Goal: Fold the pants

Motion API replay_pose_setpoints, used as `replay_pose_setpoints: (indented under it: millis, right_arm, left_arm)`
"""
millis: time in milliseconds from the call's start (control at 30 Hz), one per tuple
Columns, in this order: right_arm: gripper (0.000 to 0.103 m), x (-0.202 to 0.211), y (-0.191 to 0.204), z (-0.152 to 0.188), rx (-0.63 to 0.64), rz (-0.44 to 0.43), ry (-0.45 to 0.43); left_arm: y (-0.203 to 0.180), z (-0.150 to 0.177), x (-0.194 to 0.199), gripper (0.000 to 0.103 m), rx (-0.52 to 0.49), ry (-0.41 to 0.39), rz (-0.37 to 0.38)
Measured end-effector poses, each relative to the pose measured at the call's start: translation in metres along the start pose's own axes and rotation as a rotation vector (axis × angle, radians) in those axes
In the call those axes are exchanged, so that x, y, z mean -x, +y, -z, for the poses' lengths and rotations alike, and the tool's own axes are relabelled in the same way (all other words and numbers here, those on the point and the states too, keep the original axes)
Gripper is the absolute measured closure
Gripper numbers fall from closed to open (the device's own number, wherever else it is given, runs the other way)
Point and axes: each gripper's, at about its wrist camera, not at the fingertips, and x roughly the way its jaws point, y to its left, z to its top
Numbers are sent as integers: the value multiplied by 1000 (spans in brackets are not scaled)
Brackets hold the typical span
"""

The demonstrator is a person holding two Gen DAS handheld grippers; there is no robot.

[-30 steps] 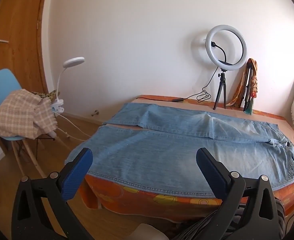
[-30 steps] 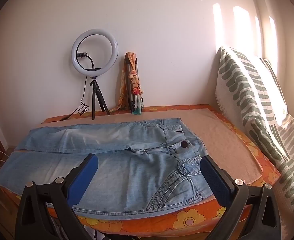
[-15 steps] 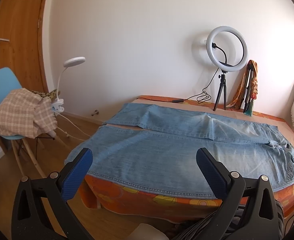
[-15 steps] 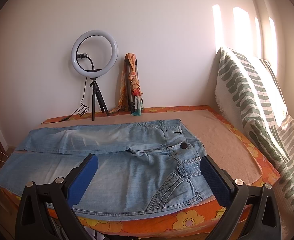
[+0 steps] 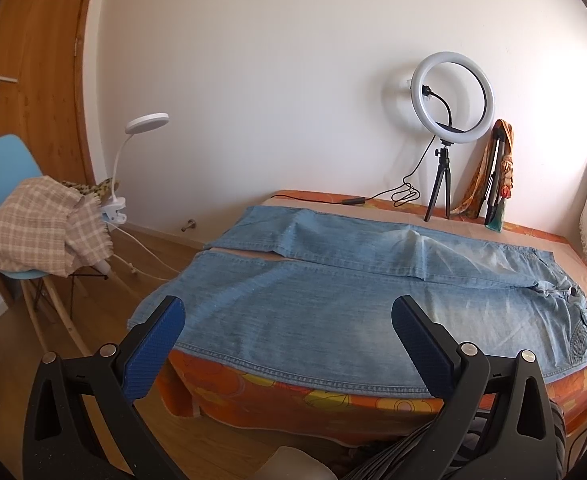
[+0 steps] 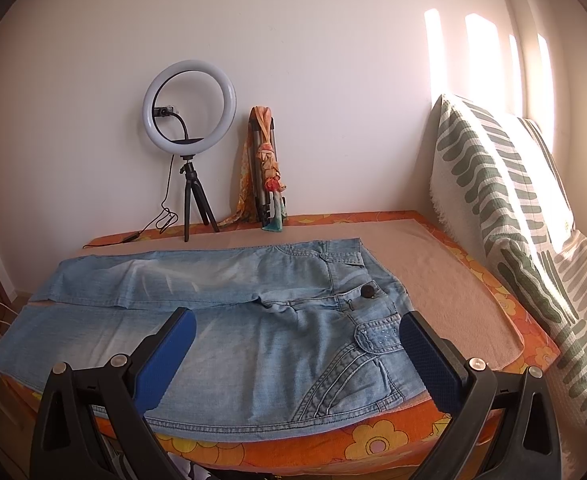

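Observation:
Light blue jeans [image 5: 333,292] lie flat and unfolded across the bed, legs to the left and waist to the right; in the right wrist view the jeans [image 6: 253,320] show a dark waist button and a stitched pocket. My left gripper [image 5: 289,312] hangs open in front of the bed over the near leg's side seam, nothing between its blue pads. My right gripper [image 6: 297,324] is open too, off the near edge by the hip and pocket, holding nothing.
The bed has an orange flowered cover [image 6: 393,436]. A ring light on a tripod [image 5: 451,104] and a folded tripod wrapped in a scarf [image 5: 499,176] stand at the wall. A green-patterned cushion [image 6: 513,216] leans at right. A blue chair with a plaid cloth [image 5: 41,228] and a clip lamp [image 5: 145,128] stand left.
Both views have shifted only slightly; the jeans sit a touch lower and nearer in the frames. Both grippers stay open and the jeans have not moved.

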Motion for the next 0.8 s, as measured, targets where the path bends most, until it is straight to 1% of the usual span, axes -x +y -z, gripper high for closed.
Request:
replay_pose_setpoints:
  millis: [800]
  right_arm:
    - [0,-1,-1,0,-5,-2,-1]
  left_arm:
    - [-5,0,2,0,-5,-1,7]
